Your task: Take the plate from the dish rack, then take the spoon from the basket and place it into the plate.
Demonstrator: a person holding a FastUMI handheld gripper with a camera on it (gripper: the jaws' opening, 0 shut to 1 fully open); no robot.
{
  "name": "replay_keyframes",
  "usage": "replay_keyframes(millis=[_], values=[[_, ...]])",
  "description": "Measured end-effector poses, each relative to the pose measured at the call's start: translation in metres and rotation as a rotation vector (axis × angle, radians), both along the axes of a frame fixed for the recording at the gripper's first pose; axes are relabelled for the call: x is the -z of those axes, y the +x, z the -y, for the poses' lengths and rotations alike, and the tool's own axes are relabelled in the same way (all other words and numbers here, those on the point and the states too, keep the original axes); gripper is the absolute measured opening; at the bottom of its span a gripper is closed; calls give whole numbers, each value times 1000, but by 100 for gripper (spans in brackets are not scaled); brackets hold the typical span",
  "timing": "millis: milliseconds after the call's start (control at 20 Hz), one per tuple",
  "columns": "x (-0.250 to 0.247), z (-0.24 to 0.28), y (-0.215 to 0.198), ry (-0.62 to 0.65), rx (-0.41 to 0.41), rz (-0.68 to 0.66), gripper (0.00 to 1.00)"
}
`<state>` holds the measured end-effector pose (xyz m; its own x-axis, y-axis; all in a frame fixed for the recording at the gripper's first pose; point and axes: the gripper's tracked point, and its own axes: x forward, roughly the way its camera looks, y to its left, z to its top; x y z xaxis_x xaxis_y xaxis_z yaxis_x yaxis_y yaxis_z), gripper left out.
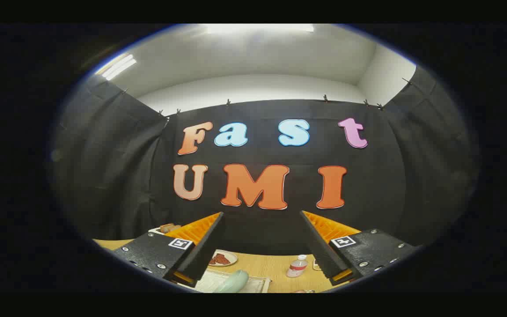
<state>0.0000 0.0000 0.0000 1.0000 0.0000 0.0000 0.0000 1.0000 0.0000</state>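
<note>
Gripper view: looking high at the booth wall, with the wooden table [271, 266] showing low between the fingers
Gripper [262, 251]: fingers standing wide apart, gripping nothing, raised above the table
Plate [222, 259]: lying on the table beside the left finger, holding something reddish
Bottle [297, 266]: standing upright near the right finger
Pale green object [236, 281]: lying on a white tray [260, 284] below the plate
Spoon, basket, dish rack: cannot tell where they are

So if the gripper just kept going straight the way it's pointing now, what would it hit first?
Probably the black cloth wall. The open gripper holds nothing and points above the wooden table, over the small plate and bottle; depth is unclear.
</note>
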Motion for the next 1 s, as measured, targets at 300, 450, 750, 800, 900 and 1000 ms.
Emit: replay_keyframes(millis=[300, 450, 750, 800, 900, 1000], values=[[0, 4, 0, -10, 15, -2, 98], [1, 2, 0, -3, 8, -9, 98], [3, 2, 1, 0, -2, -16, 98], [5, 1, 1, 2, -3, -22, 98], [8, -2, 1, 5, -12, -32, 98], [11, -3, 1, 0, -16, -41, 98]])
